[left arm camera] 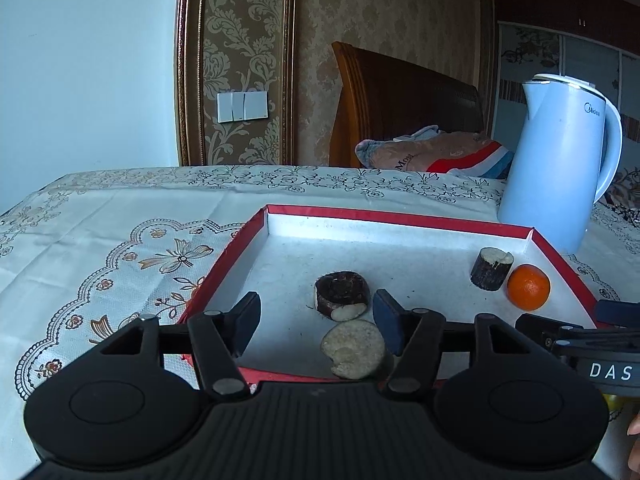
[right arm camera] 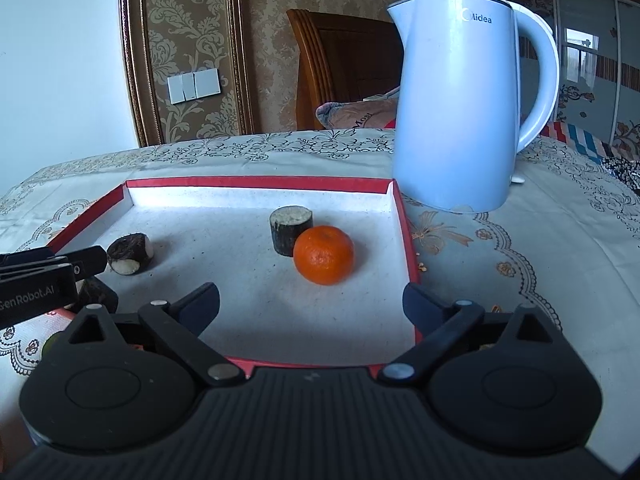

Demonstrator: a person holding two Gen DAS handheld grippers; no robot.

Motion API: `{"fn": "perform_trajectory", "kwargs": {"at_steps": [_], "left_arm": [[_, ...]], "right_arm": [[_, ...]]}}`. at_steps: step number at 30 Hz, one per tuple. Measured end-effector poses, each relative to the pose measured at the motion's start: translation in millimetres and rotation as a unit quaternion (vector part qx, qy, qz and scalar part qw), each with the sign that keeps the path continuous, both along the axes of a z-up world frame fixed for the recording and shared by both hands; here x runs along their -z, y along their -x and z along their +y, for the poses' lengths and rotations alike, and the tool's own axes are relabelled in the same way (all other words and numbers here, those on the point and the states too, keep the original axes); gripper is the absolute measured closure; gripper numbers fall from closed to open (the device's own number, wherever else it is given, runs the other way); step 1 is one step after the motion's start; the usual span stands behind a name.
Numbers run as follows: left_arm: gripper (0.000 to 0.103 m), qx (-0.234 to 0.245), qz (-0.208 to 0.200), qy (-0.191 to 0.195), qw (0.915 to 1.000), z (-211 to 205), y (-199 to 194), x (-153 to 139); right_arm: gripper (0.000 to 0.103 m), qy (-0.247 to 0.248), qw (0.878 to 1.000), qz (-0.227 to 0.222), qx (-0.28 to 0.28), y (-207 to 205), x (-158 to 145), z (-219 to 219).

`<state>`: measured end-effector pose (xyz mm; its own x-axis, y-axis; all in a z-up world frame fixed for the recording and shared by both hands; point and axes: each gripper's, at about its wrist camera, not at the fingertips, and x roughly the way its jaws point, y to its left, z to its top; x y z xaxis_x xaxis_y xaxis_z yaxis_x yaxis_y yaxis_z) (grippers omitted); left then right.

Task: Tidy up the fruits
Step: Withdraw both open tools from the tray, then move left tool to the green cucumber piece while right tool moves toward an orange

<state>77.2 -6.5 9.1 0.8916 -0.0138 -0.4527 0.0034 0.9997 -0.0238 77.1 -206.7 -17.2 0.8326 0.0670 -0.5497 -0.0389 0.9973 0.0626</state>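
A shallow red-rimmed box lid (left arm camera: 404,220) with a white inside lies on the counter (left arm camera: 120,216), which is covered by a pale embroidered cloth. Inside it sit four pieces. A mandarin (right arm camera: 324,255) rests toward the lid's right wall, touching or just beside a short dark-skinned stub with a pale cut top (right arm camera: 291,230) behind it. Further left lie two more cut stubs of the same dark-skinned, pale-fleshed kind, possibly sugarcane or yam: one on its side (left arm camera: 342,294) near the middle, and one with its pale cut face up (left arm camera: 353,349) close to the near wall.

The left gripper (left arm camera: 316,326) hovers over the lid's near edge with its fingers apart; the pale-faced stub lies between them, nearer the right finger, and the pads do not press on it. The right gripper (right arm camera: 312,306) hangs above the lid's near right part, fingers spread wide with nothing between them, the mandarin just ahead of the gap. Each gripper's side shows at the edge of the other's view.

A light blue Midea electric kettle (right arm camera: 456,112) stands on the counter just behind the lid's far right corner. Beyond the counter are a wooden headboard (left arm camera: 400,108), a folded blanket (left arm camera: 432,152) and patterned wallpaper with a switch plate (left arm camera: 242,106).
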Motion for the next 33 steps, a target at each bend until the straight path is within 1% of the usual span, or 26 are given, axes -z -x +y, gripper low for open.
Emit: {"fn": "perform_trajectory", "kwargs": {"at_steps": [6,14,18,20,23,27,30,33], "left_arm": [[0.041,0.001,-0.021,0.011,0.9997,6,17,-5],[0.041,0.02,-0.016,0.029,0.9993,14,40,-7],[0.041,0.028,-0.016,0.021,0.9992,13,54,-5],[0.041,0.037,-0.015,0.014,0.9991,12,60,-4],[0.037,0.048,-0.01,0.004,0.9988,9,66,-1],[0.037,0.058,-0.006,-0.016,0.9982,3,70,3],[0.037,0.058,0.001,-0.02,0.9981,2,67,5],[0.037,0.062,0.014,-0.01,0.998,4,64,7]], "right_arm": [[0.003,-0.007,1.0,-0.009,0.0,9,-1,-1],[0.002,-0.002,1.0,-0.018,-0.003,19,-2,0],[0.0,-0.002,1.0,-0.029,-0.001,34,-4,-1],[0.0,-0.014,0.999,-0.031,-0.002,44,-4,-6],[0.0,-0.026,0.999,-0.039,0.0,55,-6,-11],[0.0,-0.032,0.999,-0.04,0.002,59,-7,-14],[0.0,-0.033,0.999,-0.035,0.004,58,-6,-14],[0.0,-0.034,0.999,-0.034,0.002,59,-5,-14]]}}
